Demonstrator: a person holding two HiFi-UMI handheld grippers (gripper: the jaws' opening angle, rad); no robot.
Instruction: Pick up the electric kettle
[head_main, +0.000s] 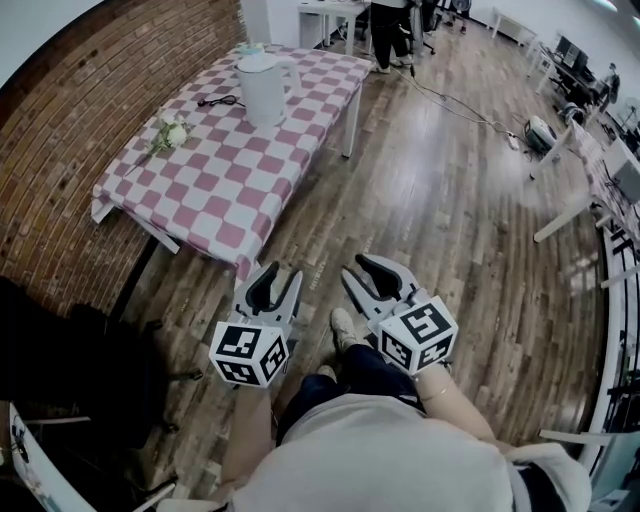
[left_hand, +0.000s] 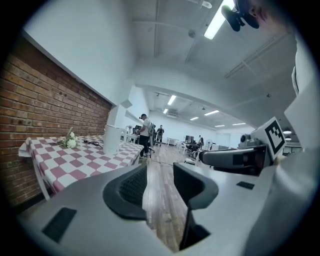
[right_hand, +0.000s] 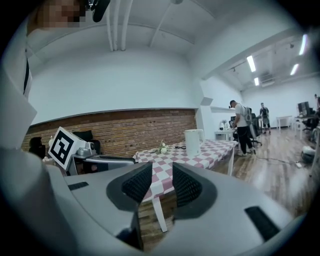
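Note:
A white electric kettle (head_main: 265, 88) stands upright on the far part of a table with a pink-and-white checked cloth (head_main: 225, 190). The kettle (left_hand: 112, 139) also shows in the left gripper view and, as a small white kettle (right_hand: 192, 142), in the right gripper view. My left gripper (head_main: 273, 284) and right gripper (head_main: 375, 278) hang side by side over the wooden floor, well short of the table and far from the kettle. Both stand open with nothing between their jaws; the left gripper (left_hand: 160, 181) and right gripper (right_hand: 161, 184) each show a bare gap.
On the cloth lie a small bunch of white flowers (head_main: 170, 133) and dark glasses (head_main: 220, 100). A brick wall (head_main: 60, 150) runs along the left. A person (head_main: 392, 30) stands past the table. White desks (head_main: 585, 190) line the right; a cable (head_main: 455, 105) crosses the floor.

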